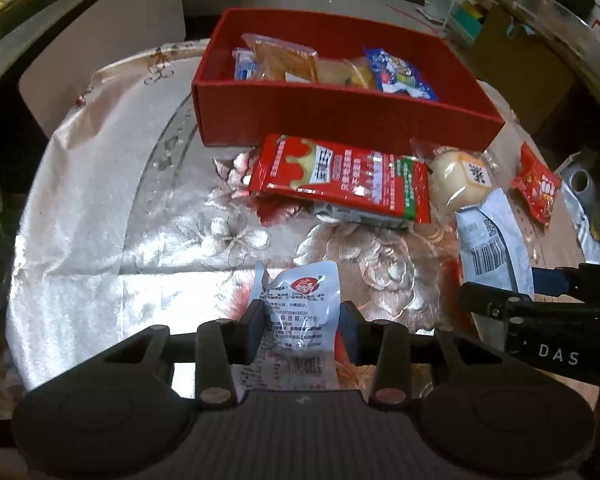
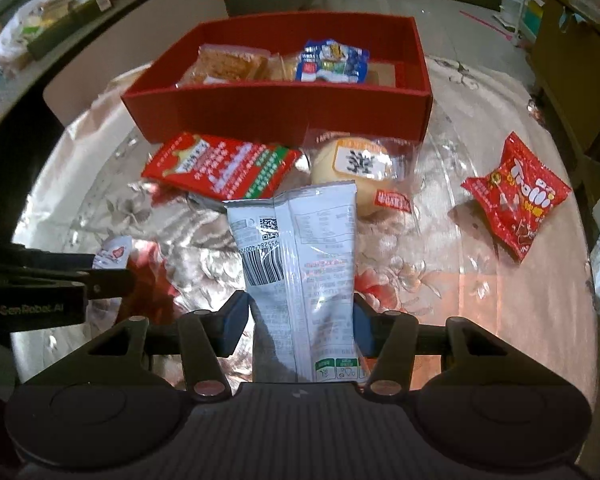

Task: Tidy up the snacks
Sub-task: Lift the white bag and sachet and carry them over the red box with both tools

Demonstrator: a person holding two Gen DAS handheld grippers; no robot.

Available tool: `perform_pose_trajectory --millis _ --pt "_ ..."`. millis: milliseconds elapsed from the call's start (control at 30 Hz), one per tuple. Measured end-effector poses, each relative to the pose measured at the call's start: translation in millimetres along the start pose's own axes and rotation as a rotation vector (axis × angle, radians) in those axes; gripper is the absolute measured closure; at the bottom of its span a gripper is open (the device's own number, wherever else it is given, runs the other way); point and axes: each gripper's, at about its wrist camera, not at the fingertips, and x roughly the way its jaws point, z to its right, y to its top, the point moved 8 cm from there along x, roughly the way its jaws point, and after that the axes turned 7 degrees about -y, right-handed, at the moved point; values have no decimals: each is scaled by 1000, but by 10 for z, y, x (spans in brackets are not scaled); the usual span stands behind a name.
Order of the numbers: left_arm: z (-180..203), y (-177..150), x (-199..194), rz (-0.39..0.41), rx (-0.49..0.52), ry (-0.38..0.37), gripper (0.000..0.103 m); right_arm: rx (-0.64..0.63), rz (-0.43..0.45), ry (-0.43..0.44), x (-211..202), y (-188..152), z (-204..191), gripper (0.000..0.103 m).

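From the left wrist, the left tongs (image 1: 300,326) clamp a small white pouch (image 1: 294,312) above the counter (image 1: 100,208), near of the red box (image 1: 340,112) (already holding snacks). From the right wrist, the right tongs (image 2: 300,326) grip a long white packet (image 2: 300,264), the red box (image 2: 284,112) beyond.

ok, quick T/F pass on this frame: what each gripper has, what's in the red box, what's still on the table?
1. The left gripper is closed on a small white packet. True.
2. The right gripper is empty. False: its fingers clamp a long white packet with a barcode.
3. The red box is empty. False: it holds several snacks, among them a blue packet.
4. A red flat pack lies on the table in front of the box. True.
5. The round bun in clear wrap is inside the box. False: it lies outside, on the tablecloth.
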Motion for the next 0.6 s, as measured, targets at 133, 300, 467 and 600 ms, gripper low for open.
perform_pose_trajectory --millis 133,300,467,600 --pt "52 139 -139 34 -8 9 69 14 44 22 -153 132 -22 42" --pt "66 383 -248 123 -10 -6 69 63 123 63 -362 357 31 42" --pt "70 587 -254 164 -22 -24 69 78 142 64 -354 475 74 42" --pt "51 725 -225 186 -16 -2 69 65 145 53 -305 567 66 42"
